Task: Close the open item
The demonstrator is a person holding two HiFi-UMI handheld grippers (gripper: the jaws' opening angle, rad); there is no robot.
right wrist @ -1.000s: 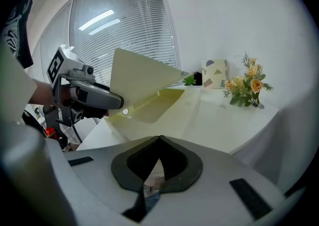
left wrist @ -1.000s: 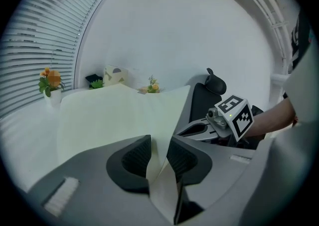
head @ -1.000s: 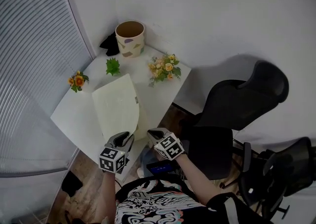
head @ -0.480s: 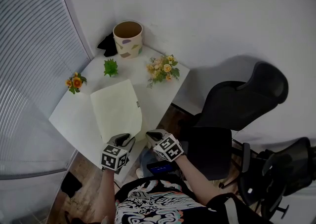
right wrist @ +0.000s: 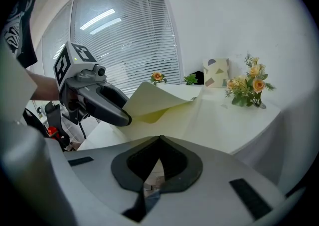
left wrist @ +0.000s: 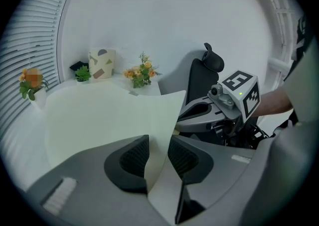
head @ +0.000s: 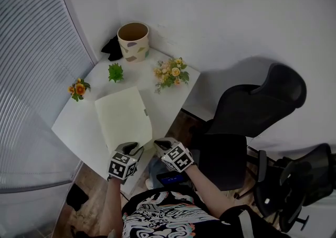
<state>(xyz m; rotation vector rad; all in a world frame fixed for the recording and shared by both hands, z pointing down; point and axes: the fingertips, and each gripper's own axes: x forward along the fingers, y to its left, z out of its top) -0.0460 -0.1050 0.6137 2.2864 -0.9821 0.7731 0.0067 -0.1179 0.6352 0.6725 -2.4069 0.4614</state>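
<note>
**Window blinds** [head: 31, 74]: grey slats, far left of the folder.

**Counter** [head: 76, 119]: white, set in the room's corner; it carries the folder and everything listed next.

**Orange flower sprig** [head: 77, 89]: on the counter, left of the folder, apart from it.

**Green plant** [head: 115, 72]: small, beyond the folder's far edge.

**Patterned cup** [head: 133, 41]: tall, cream with coloured patches, upright, further back from the folder than the plant. A dark thing lies just beside it; what it is cannot be told.

**Folder** [head: 123, 116]: pale yellow, at the middle of the counter, reaching its near edge. In the right gripper view the top cover [right wrist: 149, 98] stands lifted off the lower leaf, so the folder is not yet closed.

**Left hand-held gripper** [left wrist: 158, 150]: at the folder's near corner. Its jaws have just been opening and stand apart, with the cover's corner between them, not pinched.

**Right hand-held gripper** [right wrist: 159, 143]: just right of the folder's near corner, off the counter's edge. The jaws meet at the tips, with nothing between them.

**Flower bouquet** [head: 170, 74]: yellow and orange, right of the folder's far corner.

**Office chair** [head: 252, 111]: black, on the floor, well right of the folder.
</note>
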